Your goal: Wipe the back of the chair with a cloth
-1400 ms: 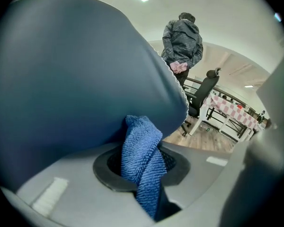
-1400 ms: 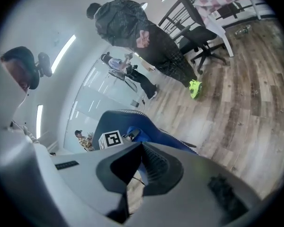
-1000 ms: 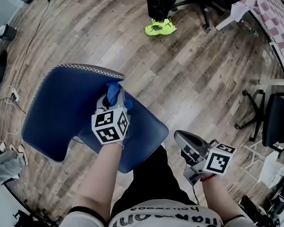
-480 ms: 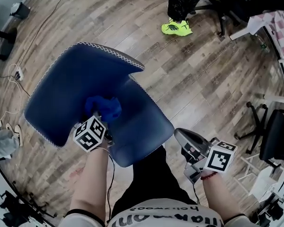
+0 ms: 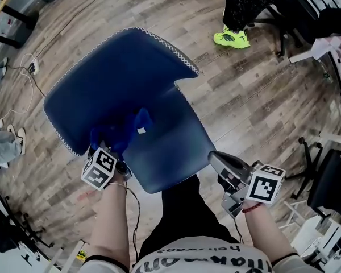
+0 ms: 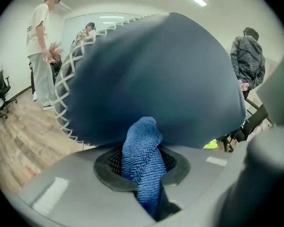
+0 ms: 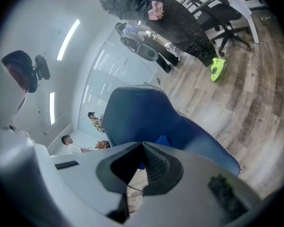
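Blue terry cloth pinched in your left claw, bunched end pressed on dark blue padded chair with white zigzag stitching, low on broad panel near its left edge. Most of panel lies ahead and up-right of claw, so stroke likely runs away from you. Right claw closed on nothing, beside chair's near right corner, not touching. Left is nearer hand.

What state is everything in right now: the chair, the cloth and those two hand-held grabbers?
Left gripper: shut on the blue cloth.
Right gripper: shut, nothing between its jaws, held clear of the chair.
Blue cloth: bunched up, pinched at one end, its free end against the chair.
Blue chair: standing on the wood floor, touched only by the cloth.
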`<state>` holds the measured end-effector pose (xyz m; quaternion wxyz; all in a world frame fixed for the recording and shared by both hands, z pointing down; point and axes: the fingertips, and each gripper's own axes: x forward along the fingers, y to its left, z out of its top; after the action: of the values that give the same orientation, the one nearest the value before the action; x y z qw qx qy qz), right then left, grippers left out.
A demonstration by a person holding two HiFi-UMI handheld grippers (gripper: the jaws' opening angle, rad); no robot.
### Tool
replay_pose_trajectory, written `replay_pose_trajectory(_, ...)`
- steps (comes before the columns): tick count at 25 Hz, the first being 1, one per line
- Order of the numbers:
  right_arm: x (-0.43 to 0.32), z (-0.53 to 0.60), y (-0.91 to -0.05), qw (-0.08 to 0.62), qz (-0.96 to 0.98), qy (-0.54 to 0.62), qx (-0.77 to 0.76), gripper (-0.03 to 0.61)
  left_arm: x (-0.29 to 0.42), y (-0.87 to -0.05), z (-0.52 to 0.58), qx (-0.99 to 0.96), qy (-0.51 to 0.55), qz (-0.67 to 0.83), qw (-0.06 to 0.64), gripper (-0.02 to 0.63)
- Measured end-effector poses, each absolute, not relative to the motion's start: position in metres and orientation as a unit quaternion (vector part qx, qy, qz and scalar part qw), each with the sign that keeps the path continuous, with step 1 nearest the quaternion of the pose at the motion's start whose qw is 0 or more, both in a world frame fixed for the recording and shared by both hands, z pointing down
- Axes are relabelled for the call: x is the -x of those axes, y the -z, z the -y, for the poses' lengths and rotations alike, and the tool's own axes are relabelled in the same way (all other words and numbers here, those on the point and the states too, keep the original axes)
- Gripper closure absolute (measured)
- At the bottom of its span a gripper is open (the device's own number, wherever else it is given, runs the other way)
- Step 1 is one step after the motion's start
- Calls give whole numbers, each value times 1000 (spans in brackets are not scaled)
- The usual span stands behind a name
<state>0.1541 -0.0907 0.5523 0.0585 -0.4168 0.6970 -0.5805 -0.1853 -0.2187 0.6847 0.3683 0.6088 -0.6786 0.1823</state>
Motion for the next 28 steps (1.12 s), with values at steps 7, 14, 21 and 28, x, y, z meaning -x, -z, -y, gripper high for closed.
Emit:
replay_pose_trajectory(7, -151, 81, -556, 54, -692, 586, 419, 563, 173, -698, 219, -624, -202, 657, 371, 540)
replay_pose_trajectory(14, -171, 73, -568, 71, -668, 594, 442, 563, 128, -708, 246, -667, -223, 614, 358, 540)
replay_pose_trajectory(21, -192, 71, -575, 90, -647, 598, 465, 563, 66, -721, 267, -707, -249, 558, 355, 540)
replay_pose_trajectory(28, -227, 68, -580, 107, -623, 595, 497, 563, 4, -739, 280, -730, -272, 513, 360, 540)
